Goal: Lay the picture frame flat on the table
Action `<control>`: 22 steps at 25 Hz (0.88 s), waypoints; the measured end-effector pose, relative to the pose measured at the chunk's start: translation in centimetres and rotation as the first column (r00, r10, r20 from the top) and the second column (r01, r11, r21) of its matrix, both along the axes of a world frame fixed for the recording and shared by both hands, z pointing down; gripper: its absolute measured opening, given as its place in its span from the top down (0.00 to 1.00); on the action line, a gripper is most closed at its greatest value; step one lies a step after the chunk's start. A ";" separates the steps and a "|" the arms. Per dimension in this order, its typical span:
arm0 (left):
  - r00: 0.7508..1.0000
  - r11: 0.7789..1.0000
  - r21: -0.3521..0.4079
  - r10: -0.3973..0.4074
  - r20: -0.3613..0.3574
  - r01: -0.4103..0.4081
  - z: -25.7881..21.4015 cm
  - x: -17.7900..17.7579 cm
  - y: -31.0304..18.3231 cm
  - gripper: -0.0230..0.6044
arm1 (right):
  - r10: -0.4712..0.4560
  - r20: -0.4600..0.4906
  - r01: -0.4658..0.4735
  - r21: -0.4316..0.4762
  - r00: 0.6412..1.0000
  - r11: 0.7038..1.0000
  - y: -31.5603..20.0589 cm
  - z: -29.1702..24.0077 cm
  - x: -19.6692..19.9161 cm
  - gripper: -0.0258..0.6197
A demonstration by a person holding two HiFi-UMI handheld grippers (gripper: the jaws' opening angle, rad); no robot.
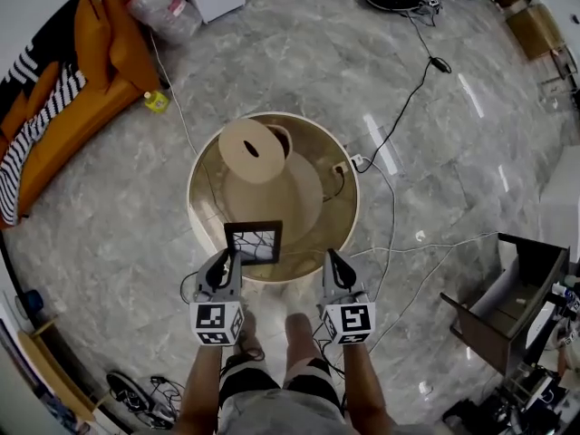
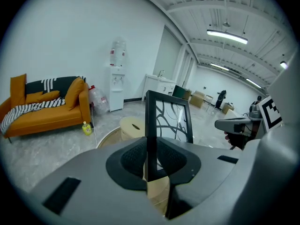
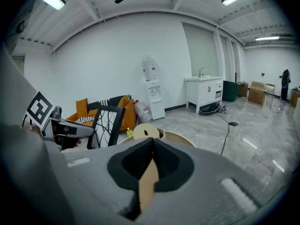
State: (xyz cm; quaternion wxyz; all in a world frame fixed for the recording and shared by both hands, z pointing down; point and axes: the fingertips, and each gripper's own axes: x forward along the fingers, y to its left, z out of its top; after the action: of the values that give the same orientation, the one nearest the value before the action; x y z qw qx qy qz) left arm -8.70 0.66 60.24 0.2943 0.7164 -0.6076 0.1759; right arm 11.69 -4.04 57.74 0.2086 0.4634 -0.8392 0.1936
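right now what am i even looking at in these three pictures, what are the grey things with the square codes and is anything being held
There is no robot here. A person holds a two-jaw gripper in each hand, and the cubes with square markers are part of those grippers. The top-down picture comes from a camera on the person's head. The other two come from cameras riding on each gripper, looking along its jaws. Below the person is a round table carrying a beige, lampshade-like object. The left gripper is clamped on the side edge of a black picture frame, holding it upright at the table's near edge. The right gripper is closed with nothing in it.
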 end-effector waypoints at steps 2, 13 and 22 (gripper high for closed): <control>1.000 1.000 -0.015 -0.012 -0.001 0.012 1.6 -0.1 0.3 0.84 | -0.008 -0.001 0.008 -0.019 1.000 1.000 0.3 1.8 -0.2 0.96; 0.999 0.995 -0.094 -0.041 -0.009 0.040 11.2 -1.4 1.3 0.84 | -0.037 -0.021 0.035 -0.087 0.999 0.996 0.1 11.2 -2.0 0.96; 0.999 0.988 -0.150 -0.048 -0.012 0.045 18.4 -2.1 1.6 0.84 | -0.043 -0.035 0.037 -0.166 0.998 0.985 0.9 18.9 -2.5 0.96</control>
State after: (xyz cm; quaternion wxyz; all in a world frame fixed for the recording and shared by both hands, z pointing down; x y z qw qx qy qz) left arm -10.81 2.24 78.61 0.3559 0.6793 -0.6070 0.2086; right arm 9.20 -3.16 76.60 0.2662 0.4312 -0.8252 0.2495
